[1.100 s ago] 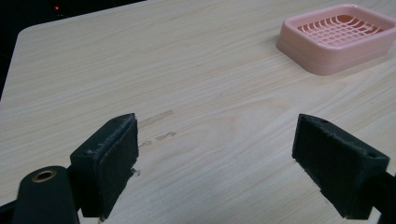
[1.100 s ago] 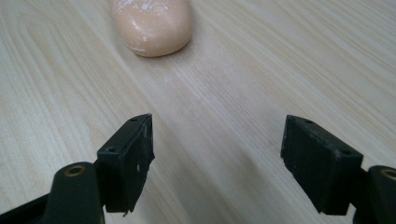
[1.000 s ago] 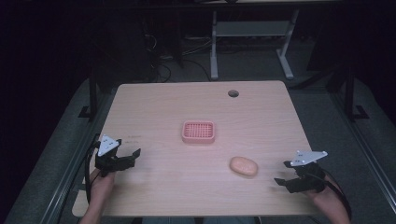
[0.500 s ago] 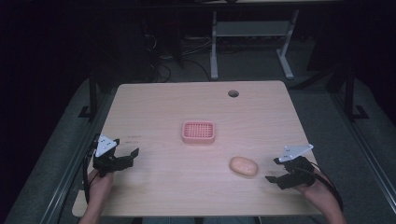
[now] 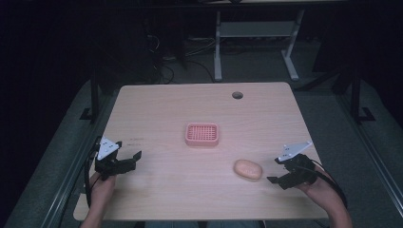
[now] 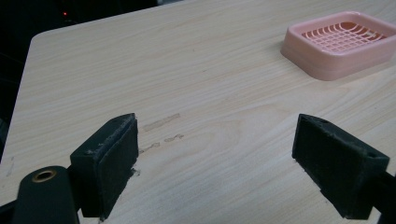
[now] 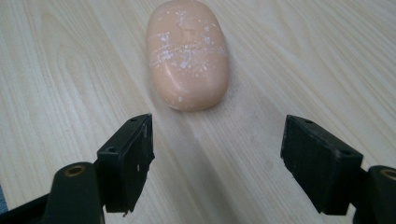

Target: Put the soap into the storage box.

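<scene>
- Pale wood is the table (image 5: 157, 109) in the high view, and on it the peach soap bar (image 5: 248, 169) lies flat near the person's right side, just beside the right gripper (image 5: 278, 172), not touching it. This gripper has its jaws spread wide and carries nothing.
- In the same view the pink soap dish (image 5: 202, 134) stands near the middle of the table, well apart from the soap. The left gripper (image 5: 134, 157) hovers at the left side, jaws apart and empty, far from both things.
- Nothing lies between the soap and the dish, so I judge the way across is free. The round cable hole (image 5: 237, 95) is far at the back and should not disturb.
- In the left gripper view the soap dish (image 6: 343, 43) sits at the upper right, ahead of the two black pads (image 6: 109, 161). Some small scuff marks (image 6: 161, 123) are on the wood between.
- In the right gripper view the soap bar (image 7: 187, 53) lies just ahead of the open jaws, its long side pointing away, with white dry flecks on top. It is not yet between the pads (image 7: 128, 158).
- Risk, as I judge it: the bar is smooth and rounded, so a squeeze too near its end may shoot it forward out of the jaws.
- Also, if the jaws come too low, a pad may catch the wood and push the soap instead of closing on it.
- A grip too hard could dent it.
</scene>
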The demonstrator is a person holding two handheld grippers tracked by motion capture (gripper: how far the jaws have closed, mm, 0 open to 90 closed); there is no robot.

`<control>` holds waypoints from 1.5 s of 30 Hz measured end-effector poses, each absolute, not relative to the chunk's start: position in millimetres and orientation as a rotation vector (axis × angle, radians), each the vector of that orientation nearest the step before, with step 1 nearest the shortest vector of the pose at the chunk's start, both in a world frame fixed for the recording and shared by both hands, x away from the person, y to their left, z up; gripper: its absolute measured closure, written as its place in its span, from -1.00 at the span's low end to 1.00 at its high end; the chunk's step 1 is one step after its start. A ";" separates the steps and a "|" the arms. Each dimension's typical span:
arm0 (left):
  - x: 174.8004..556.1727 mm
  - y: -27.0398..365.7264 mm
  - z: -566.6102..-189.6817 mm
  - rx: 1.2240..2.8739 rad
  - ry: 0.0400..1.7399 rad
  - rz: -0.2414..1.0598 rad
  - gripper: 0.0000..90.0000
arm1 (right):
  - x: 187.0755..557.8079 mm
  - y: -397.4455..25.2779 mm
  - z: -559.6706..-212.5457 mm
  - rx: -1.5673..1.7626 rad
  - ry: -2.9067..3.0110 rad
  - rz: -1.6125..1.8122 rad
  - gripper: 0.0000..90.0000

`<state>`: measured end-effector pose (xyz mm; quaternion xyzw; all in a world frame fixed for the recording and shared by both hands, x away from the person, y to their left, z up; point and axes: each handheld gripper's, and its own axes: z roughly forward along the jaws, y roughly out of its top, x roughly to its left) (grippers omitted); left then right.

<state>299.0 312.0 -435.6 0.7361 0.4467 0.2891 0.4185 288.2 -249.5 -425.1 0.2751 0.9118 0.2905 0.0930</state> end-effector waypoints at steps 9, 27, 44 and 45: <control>299.1 311.0 -435.8 1.853 1.117 0.721 -0.69 | 294.9 -239.8 -418.1 0.764 2.740 0.825 -0.44; 299.3 311.6 -435.7 1.849 1.115 0.716 -0.69 | 311.2 -217.8 -413.4 0.675 2.798 0.762 -0.44; 299.3 311.5 -435.5 1.853 1.114 0.714 -0.69 | 317.6 -204.8 -412.7 0.648 2.827 0.724 -0.44; 299.2 311.4 -435.4 1.856 1.114 0.714 -0.68 | 318.4 -203.2 -413.2 0.637 2.832 0.722 -0.44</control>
